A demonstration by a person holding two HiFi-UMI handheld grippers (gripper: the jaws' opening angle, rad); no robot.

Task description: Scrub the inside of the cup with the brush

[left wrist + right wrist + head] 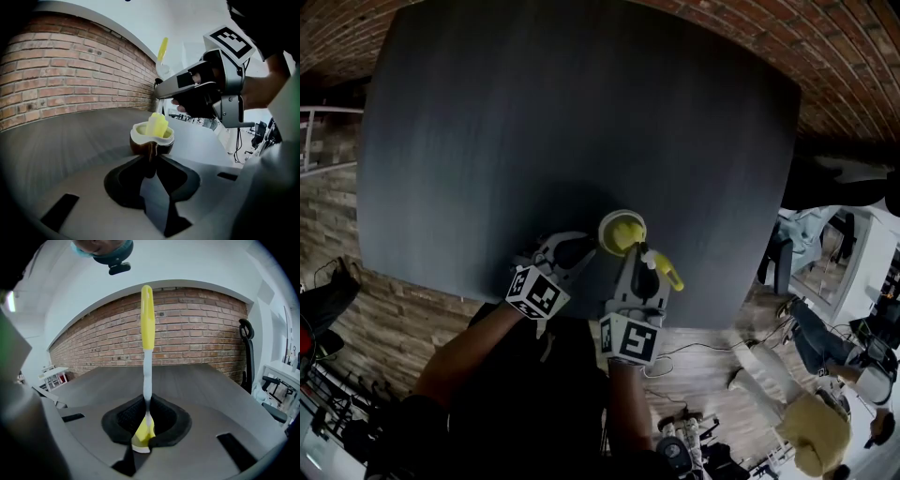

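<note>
A brown cup (610, 223) with a cream inside stands near the front edge of the dark table (534, 122). The yellow brush head (625, 232) sits inside it. In the left gripper view the cup (140, 146) is just ahead, the brush head (157, 125) rising above its rim. My left gripper (584, 249) reaches the cup from the left, and its jaws (151, 161) close on the cup's thin handle. My right gripper (643, 262) is shut on the brush's white shaft (147, 376), with the yellow handle (146, 317) pointing up.
The table's front edge runs just beneath both grippers. A brick wall (197, 329) stands behind the table and an office chair (247, 352) at its far right. Furniture, cables and clutter lie on the floor at right (825, 375).
</note>
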